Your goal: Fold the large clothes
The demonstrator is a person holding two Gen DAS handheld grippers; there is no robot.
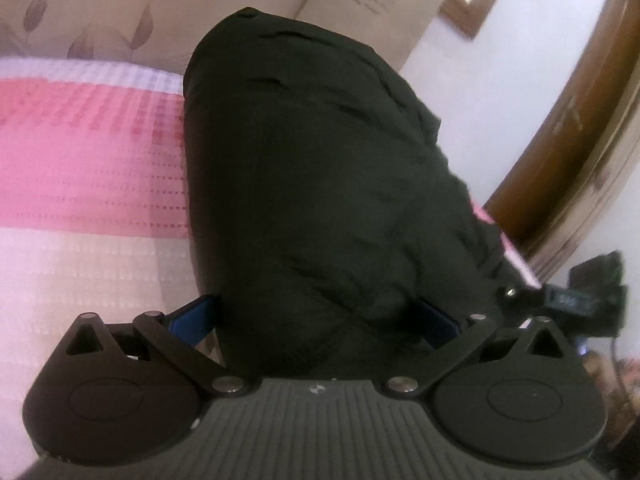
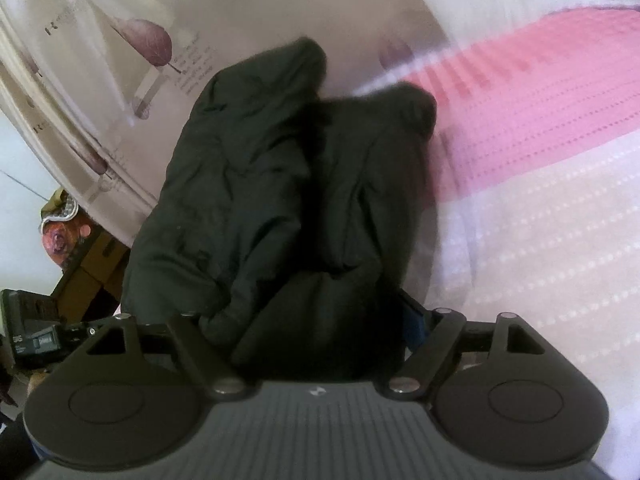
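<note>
- Left hand-held gripper (image 1: 316, 316) has its blue fingers (image 1: 196, 314) spread wide with the black garment (image 1: 312, 168) bunched between them; whether the pads press it I cannot tell.
- Right hand-held gripper (image 2: 316, 320) also stands wide, dark cloth filling the gap; its grip is likewise unclear.
- Garment lies crumpled on the bed's pink-and-white cover (image 1: 88, 152), by a leaf-print curtain (image 2: 120, 60).
- Wooden frame (image 1: 580, 140) stands at the right.

A home bedroom: pink-and-white bedspread (image 1: 88, 168), leaf-print curtain (image 2: 120, 80), curved wooden bed frame (image 1: 576, 152)
</note>
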